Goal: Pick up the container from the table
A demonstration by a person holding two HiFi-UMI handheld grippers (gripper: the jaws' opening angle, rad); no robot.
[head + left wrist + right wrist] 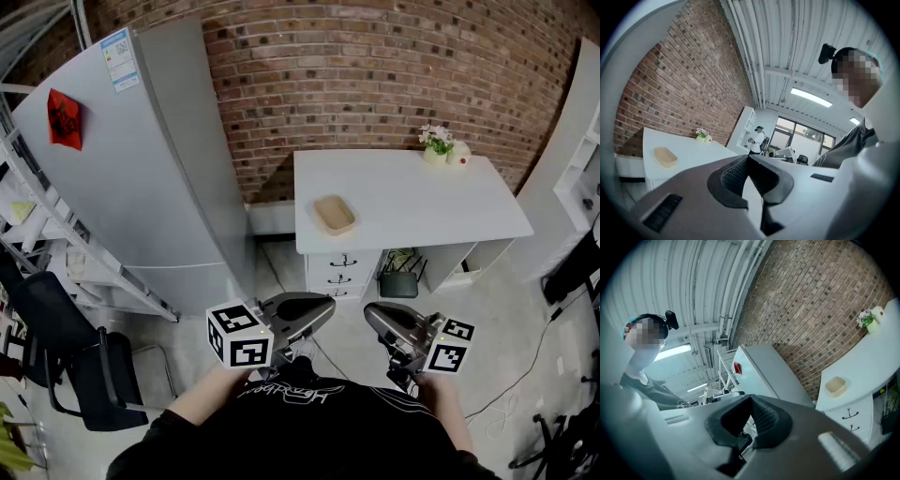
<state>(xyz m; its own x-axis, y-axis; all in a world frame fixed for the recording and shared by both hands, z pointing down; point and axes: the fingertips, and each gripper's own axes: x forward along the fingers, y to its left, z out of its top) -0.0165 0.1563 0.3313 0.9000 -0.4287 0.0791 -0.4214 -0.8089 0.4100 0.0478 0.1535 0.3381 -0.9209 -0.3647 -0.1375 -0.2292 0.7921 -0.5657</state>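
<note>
Container [335,214], tan oblong tray, sits on the white table [441,202] nr its front-left corner, long axis approx. pointing away from the person. It's straight ahead & well apart from both grippers. Left gripper [323,305] looks a shade nearer than right gripper [370,314]. Both have jaws closed tight w/ nothing held.

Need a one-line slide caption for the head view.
Head view: left claw and right claw, both shut and empty, held short of the tan container on the white table.
</note>
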